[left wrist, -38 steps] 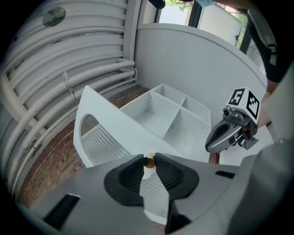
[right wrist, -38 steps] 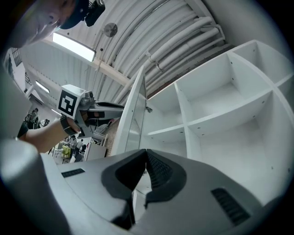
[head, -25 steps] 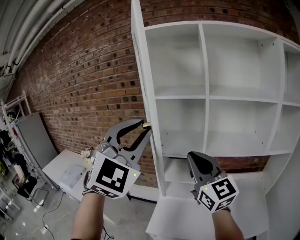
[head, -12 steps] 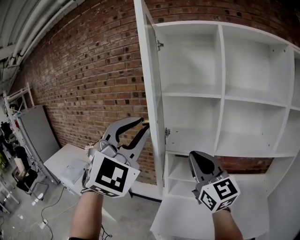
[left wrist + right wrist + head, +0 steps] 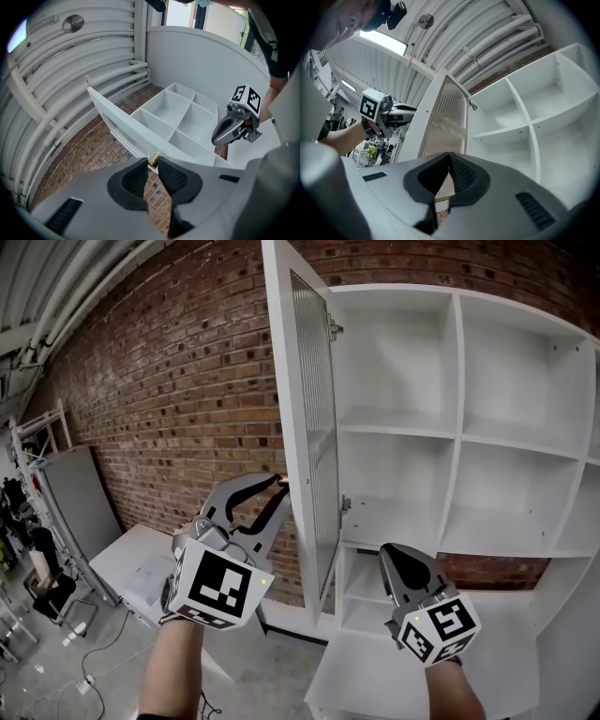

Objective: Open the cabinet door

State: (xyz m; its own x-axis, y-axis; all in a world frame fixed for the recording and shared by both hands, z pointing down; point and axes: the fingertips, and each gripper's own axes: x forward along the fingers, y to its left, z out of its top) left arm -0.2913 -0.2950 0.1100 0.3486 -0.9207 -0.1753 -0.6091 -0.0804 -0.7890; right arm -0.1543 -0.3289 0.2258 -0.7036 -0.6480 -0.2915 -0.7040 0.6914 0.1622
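A tall white cabinet with bare shelves stands against the brick wall. Its left door, white-framed with a ribbed glass panel, stands swung out about edge-on to me. My left gripper is shut on the small brass knob at the door's free edge. My right gripper hangs shut and empty in front of the lower shelves, to the right of the door. In the right gripper view the jaws are pressed together with nothing between them.
A brick wall runs left of the cabinet. A white table and a grey panel stand at lower left, with clutter beyond. A low white surface lies below the cabinet.
The door has swung further out on its hinges, so its ribbed glass face now shows. My left gripper has drawn slightly left with the knob. The right gripper has stayed put.
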